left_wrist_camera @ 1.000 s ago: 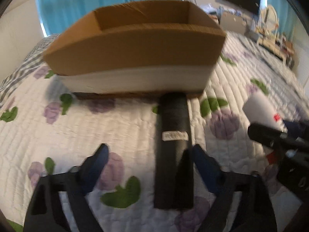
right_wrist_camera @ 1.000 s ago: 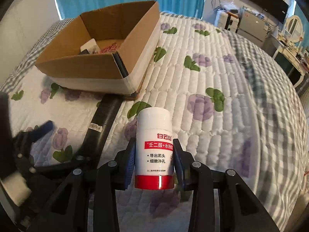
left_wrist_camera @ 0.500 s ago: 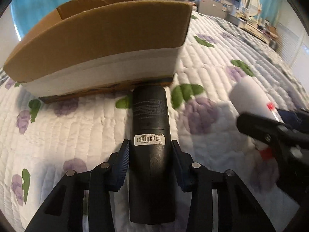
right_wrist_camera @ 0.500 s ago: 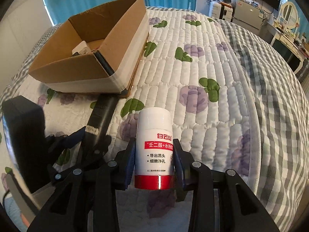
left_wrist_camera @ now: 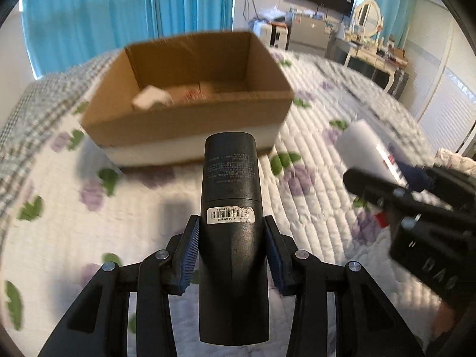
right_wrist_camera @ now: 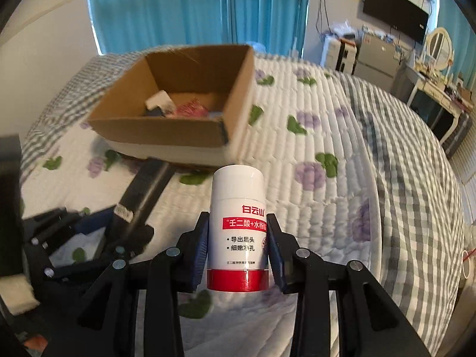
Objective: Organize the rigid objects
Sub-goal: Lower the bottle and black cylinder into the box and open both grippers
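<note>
Black, barcode-labelled bottle [left_wrist_camera: 231, 208]; white, red-banded bottle [right_wrist_camera: 238, 229] with Chinese print.

Teal curtains [right_wrist_camera: 190, 9], a wall television [right_wrist_camera: 394, 10], an oval mirror [left_wrist_camera: 368, 17].

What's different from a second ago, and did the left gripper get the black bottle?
Yes. The left gripper, open around the black bottle a second ago, has shut on it and lifted it off the quilt; the cardboard box now shows its inside. The right gripper has risen a little too. Unchanged: its grip on the white bottle.
</note>
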Tool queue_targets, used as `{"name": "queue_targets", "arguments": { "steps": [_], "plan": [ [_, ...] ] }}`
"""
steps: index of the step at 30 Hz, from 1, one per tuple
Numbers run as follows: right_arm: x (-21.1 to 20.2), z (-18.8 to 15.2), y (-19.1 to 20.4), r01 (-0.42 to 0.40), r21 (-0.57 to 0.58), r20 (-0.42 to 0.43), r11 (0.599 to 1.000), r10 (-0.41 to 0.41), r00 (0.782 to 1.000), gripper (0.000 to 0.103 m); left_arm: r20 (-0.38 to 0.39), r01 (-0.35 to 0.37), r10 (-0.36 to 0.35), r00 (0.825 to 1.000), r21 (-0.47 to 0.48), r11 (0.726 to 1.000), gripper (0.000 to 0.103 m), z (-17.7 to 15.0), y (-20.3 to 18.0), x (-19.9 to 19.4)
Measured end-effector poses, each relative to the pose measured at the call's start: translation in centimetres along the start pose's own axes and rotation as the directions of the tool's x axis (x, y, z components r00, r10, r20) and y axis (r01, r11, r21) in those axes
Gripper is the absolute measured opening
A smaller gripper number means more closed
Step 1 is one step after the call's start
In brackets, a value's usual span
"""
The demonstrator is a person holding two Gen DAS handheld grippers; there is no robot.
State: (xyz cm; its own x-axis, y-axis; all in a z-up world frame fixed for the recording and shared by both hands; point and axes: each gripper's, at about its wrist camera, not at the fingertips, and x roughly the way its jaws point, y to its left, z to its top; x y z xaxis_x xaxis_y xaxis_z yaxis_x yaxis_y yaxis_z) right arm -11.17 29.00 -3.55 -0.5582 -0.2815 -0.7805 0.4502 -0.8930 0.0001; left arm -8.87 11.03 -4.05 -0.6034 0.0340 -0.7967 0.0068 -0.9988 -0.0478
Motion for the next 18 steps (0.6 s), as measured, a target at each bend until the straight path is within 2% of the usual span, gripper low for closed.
{"name": "queue_targets", "arguments": {
  "steps": [7,12,18],
  "plan": [
    [-3.0,2.2,1.7,-0.019,0.029,0.067,0.999,0.017,0.998,0.036,0.085,-0.015,0.013,0.996,0.02,1.0,0.042,3.9,1.9,-3.4],
    [-4.7,5.8,2.2,-0.017,0.032,0.132,0.999,0.013,0.991,0.036,0.147,-0.036,0.031,0.989,0.037,0.999,0.042,7.3,3.1,-5.4],
    [-4.4,11.2,2.7,-0.034,0.022,0.2,0.999,0.029,0.979,0.036,0.199,-0.073,0.065,0.978,0.033,0.997,0.042,11.8,4.7,-4.6]
  ]
}}
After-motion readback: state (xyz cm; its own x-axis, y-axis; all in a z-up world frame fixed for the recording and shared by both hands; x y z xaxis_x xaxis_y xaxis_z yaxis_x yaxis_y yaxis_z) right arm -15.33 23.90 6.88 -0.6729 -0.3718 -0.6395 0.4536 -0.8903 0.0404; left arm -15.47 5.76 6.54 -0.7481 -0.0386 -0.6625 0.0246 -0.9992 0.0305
